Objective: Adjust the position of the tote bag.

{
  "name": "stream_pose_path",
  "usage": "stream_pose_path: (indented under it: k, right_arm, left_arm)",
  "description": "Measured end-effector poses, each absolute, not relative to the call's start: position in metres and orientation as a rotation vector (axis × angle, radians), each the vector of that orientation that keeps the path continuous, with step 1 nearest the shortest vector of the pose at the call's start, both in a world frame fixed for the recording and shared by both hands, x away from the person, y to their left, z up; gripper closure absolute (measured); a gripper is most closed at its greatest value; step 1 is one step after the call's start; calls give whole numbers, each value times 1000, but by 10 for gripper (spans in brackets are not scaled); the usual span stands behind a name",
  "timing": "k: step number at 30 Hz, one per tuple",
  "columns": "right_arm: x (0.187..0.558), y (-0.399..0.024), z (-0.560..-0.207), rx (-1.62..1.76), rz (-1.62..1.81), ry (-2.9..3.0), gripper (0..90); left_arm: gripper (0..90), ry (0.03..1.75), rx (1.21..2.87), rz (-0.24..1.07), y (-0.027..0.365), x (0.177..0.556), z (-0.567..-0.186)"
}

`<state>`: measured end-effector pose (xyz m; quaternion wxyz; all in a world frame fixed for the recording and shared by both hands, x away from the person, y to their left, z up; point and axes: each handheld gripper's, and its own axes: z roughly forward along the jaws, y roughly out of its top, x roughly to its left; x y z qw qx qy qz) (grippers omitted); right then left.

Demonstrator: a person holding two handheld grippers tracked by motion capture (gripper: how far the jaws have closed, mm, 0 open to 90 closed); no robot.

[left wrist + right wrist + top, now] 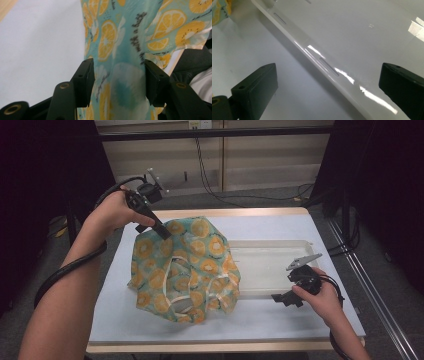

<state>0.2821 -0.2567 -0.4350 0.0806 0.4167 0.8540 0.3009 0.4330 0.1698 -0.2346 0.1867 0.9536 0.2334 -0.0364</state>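
Observation:
A teal cloth (185, 265) printed with orange slices lies bunched on the white table cover, its right part over the left end of a clear plastic tray (270, 265). My left gripper (164, 234) points down at the cloth's far left edge. In the left gripper view its jaws stand apart (117, 62), with a fold of the cloth (120, 50) running between them and the pads not pressing it. My right gripper (282, 299) rests near the tray's near rim, right of the cloth. Its jaws are wide open (327, 67) over the tray rim (329, 68), with nothing gripped.
The white cover (115, 280) lies on a wooden table whose front edge (210, 347) runs close to the person. Bare cover shows left of the cloth and in front of the tray. Black cables trail from both grippers along the forearms.

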Motion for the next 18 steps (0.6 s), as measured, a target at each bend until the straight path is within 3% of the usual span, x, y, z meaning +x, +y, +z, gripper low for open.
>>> stream_pose_path:
  k: [3,11,18]
  right_arm:
    - [284,-253,-431,1230,905,2553,16]
    - [291,-244,-420,1202,938,2585,16]
    - [302,-238,-412,1161,974,2605,16]
  left_arm:
    - [403,715,2626,-133,177,430,-235]
    - [402,763,2534,-107,191,423,-233]
    - [346,840,2479,-87,204,414,-235]
